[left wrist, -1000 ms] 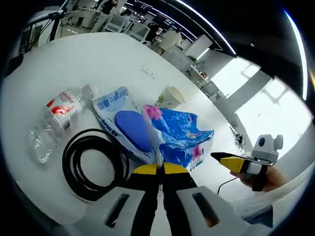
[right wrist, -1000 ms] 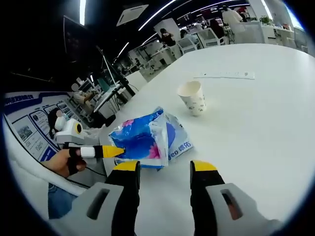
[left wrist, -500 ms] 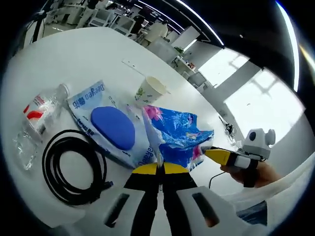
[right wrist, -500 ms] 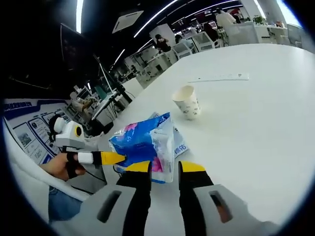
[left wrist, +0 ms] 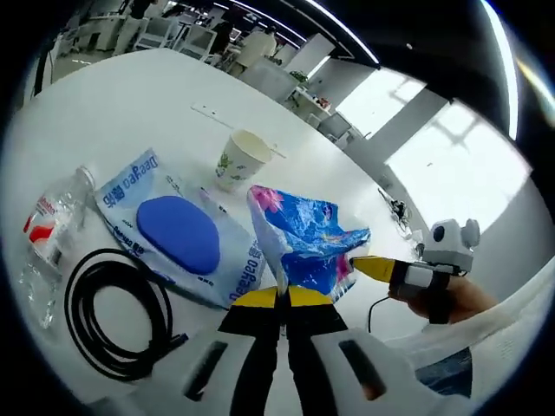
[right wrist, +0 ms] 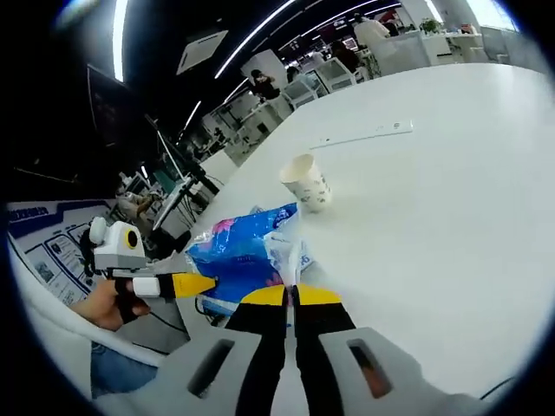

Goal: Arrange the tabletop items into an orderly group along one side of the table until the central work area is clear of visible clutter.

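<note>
The left gripper [left wrist: 279, 296], its yellow-tipped jaws pressed together, pinches one edge of the crinkled blue plastic packet with pink flower print [left wrist: 308, 243]. The right gripper [right wrist: 291, 295] has its jaws closed on the opposite edge of that same packet, so the packet hangs stretched between the two, lifted off the white tabletop [right wrist: 451, 173]. In the left gripper view the right gripper comes in from the right with a hand around it; the right gripper view shows the left gripper at the left in the same way.

Just beyond the packet lies a flat pale-blue wet-wipe pack with a dark blue oval lid [left wrist: 173, 234], which the raised packet partly overlaps in the view. Behind it stands a white paper cup with a green leaf print [left wrist: 240, 160], upright. To the left lie a coiled black cable [left wrist: 108, 316] and a crumpled clear plastic bottle with a red label [left wrist: 43, 243]; it looks empty, though the edge distortion makes that uncertain. Further back a thin white strip [left wrist: 227, 121] rests on the table.

By my reading the tidying is barely begun: one item is in hand, and the wipes, cup, cable and bottle lie loosely clustered, waiting to be lined up along one side.
</note>
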Motion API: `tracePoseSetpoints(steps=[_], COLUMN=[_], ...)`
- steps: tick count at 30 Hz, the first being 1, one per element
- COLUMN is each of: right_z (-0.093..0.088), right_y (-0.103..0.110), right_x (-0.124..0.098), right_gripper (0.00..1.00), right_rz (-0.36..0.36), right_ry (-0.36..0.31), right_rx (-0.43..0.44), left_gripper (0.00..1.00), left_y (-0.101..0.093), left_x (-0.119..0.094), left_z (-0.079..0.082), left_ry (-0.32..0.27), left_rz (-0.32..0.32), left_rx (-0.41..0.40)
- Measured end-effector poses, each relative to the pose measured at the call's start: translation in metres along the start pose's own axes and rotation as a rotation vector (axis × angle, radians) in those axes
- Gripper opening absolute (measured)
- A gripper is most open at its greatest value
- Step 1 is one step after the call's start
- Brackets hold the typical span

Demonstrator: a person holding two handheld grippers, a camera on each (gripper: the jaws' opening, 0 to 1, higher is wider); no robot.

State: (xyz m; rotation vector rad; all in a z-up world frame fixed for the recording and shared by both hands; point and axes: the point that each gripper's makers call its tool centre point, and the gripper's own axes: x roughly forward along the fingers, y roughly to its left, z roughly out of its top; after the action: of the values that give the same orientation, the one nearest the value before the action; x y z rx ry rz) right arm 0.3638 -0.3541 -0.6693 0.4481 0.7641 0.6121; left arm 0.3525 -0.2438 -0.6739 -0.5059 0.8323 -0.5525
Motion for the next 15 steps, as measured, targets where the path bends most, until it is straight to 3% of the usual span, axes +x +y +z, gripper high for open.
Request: tracePoseSetpoints(steps=[15], right_z=[0.001], right_y=[-0.019], right_x=[-0.015], right_gripper=[0.0], right_rz=[-0.035], right_ry=[-0.035], right_rx=[0.078], left_gripper=[0.0], left_y=[-0.018], left_x=[0.021], left_z=[0.008], left_ry=[0.069], left_rz=[-0.015], left_rx=[0.125])
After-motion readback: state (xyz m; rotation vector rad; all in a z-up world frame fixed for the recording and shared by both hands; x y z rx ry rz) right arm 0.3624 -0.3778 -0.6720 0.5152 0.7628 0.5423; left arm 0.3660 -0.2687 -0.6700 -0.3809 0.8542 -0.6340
